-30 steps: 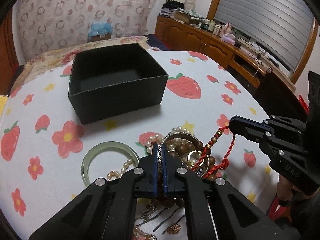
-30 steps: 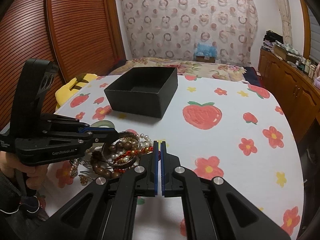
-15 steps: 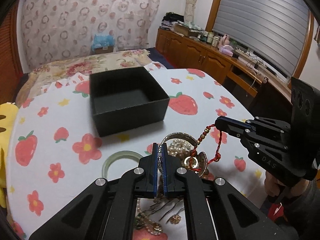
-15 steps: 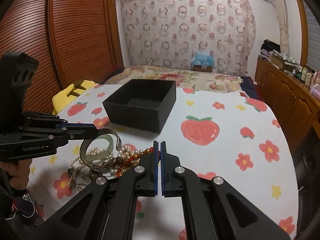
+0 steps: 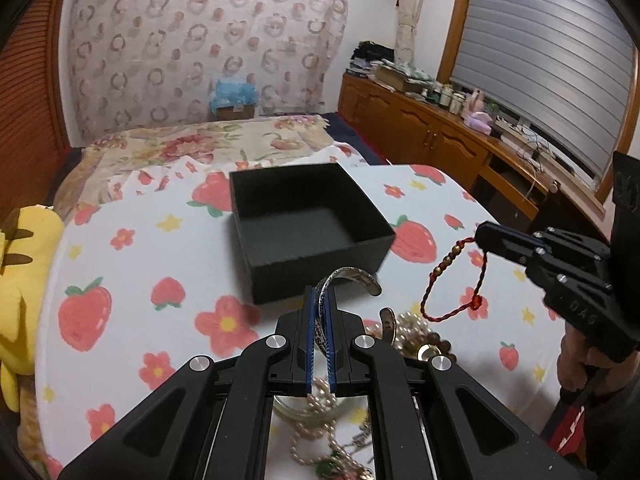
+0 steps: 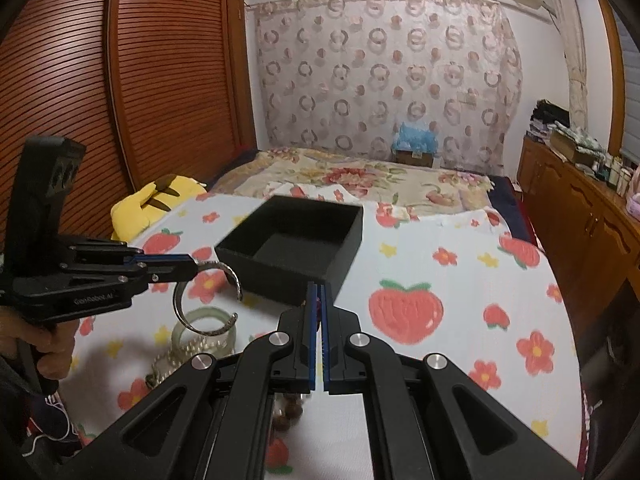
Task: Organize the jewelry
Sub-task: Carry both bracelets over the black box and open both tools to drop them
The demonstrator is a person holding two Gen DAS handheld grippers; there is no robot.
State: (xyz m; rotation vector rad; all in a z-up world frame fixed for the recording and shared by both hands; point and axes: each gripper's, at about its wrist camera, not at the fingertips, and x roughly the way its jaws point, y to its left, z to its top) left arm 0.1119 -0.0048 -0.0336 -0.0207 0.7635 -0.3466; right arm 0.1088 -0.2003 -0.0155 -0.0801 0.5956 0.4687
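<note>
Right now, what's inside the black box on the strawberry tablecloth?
The black box looks empty: only its dark floor shows in both wrist views. Its near wall hides the floor strip just behind it, so something small and flat there could go unseen.

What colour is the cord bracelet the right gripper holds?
Red cord bracelet with gold beads, clearest in the left wrist view.

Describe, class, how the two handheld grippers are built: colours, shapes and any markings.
Both the left gripper and the right gripper are matt black angular frames with cut-out arms, silver round bolt heads and thin blue-edged fingers. White lettering is printed on each gripper's side. No cables show.
</note>
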